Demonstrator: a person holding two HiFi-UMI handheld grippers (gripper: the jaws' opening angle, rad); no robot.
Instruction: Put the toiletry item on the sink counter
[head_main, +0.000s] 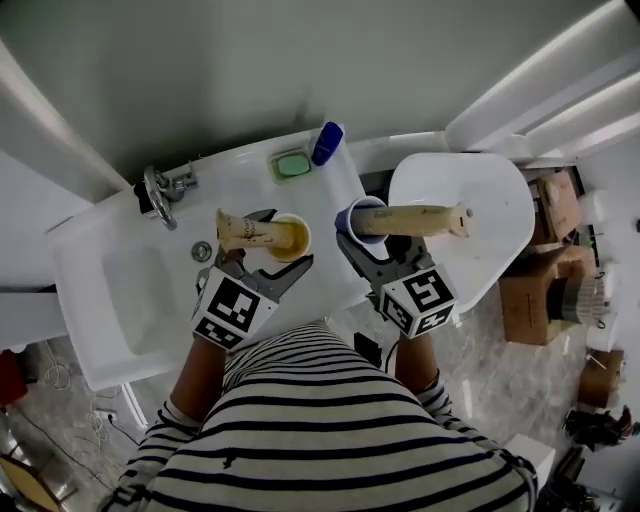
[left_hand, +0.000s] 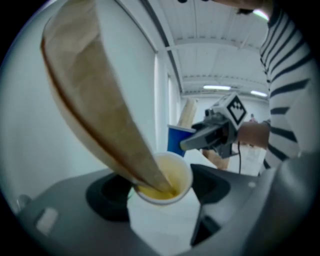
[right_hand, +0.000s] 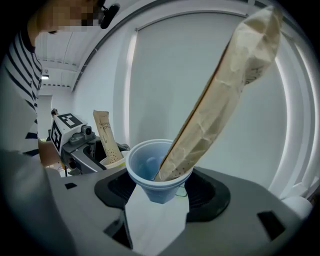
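Clamping yellow cup (left_hand: 172, 175) in left claw (left_hand: 160, 194), blue cup (right_hand: 150, 172) in right claw (right_hand: 160, 194).

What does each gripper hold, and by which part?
The left gripper holds the yellow cup by its sides below the rim, a beige tube leaning inside. The right gripper holds the blue cup likewise, with a second tube.

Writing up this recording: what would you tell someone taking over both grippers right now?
Left gripper: jaws shut on yellow cup, which holds a tan tube, over the counter beside the basin.
Right gripper: jaws shut on blue cup, which holds a second tan tube, at the counter's right edge.
Done: both cups are in hand.
Left: set them on the counter, open the jaws, back away.
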